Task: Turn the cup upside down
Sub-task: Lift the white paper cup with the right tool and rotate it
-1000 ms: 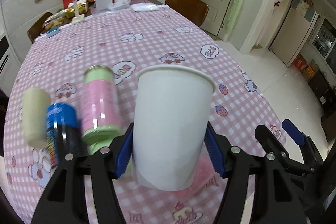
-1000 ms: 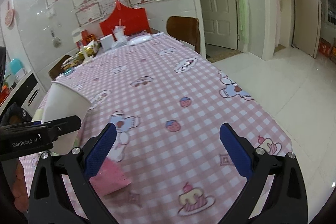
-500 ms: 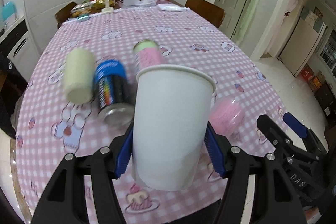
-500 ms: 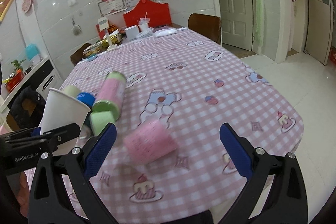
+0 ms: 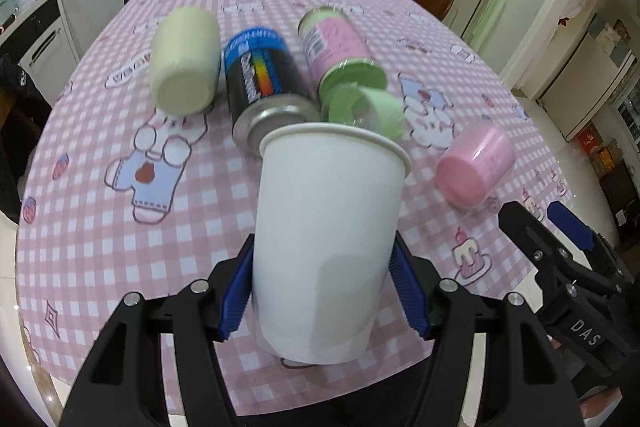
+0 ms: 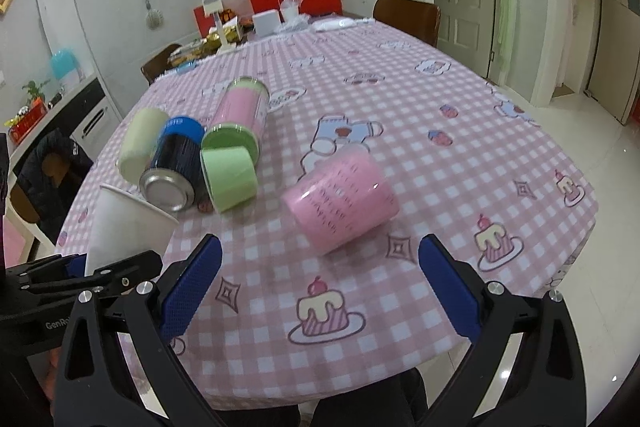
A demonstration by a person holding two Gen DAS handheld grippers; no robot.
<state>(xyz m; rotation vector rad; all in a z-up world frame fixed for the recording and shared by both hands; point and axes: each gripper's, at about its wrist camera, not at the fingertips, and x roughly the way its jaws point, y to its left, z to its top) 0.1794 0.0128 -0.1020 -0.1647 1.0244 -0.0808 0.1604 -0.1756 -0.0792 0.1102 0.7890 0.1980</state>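
Note:
My left gripper (image 5: 324, 287) is shut on a white paper cup (image 5: 326, 239), its blue pads pressing the cup's sides. The cup is held in the air above the table's near edge, mouth pointing away from the camera. It also shows in the right wrist view (image 6: 128, 231), at the left with the left gripper (image 6: 76, 275) around it. My right gripper (image 6: 320, 291) is open and empty, above the near edge of the table, its jaws wide apart. It appears in the left wrist view (image 5: 560, 239) at the lower right.
On the pink checked tablecloth (image 6: 440, 131) lie a pink cup (image 6: 340, 203), a light green cup (image 6: 228, 179), a pink-and-green can (image 6: 240, 115), a blue-and-black can (image 6: 176, 163) and a cream cup (image 6: 140, 147), all on their sides. Boxes and clutter sit at the far end (image 6: 264, 23). Chairs stand around the table.
Both grippers have pulled back and risen from the table; the lying cans and cups now show further ahead. The left gripper still holds the white cup. The right gripper stays open.

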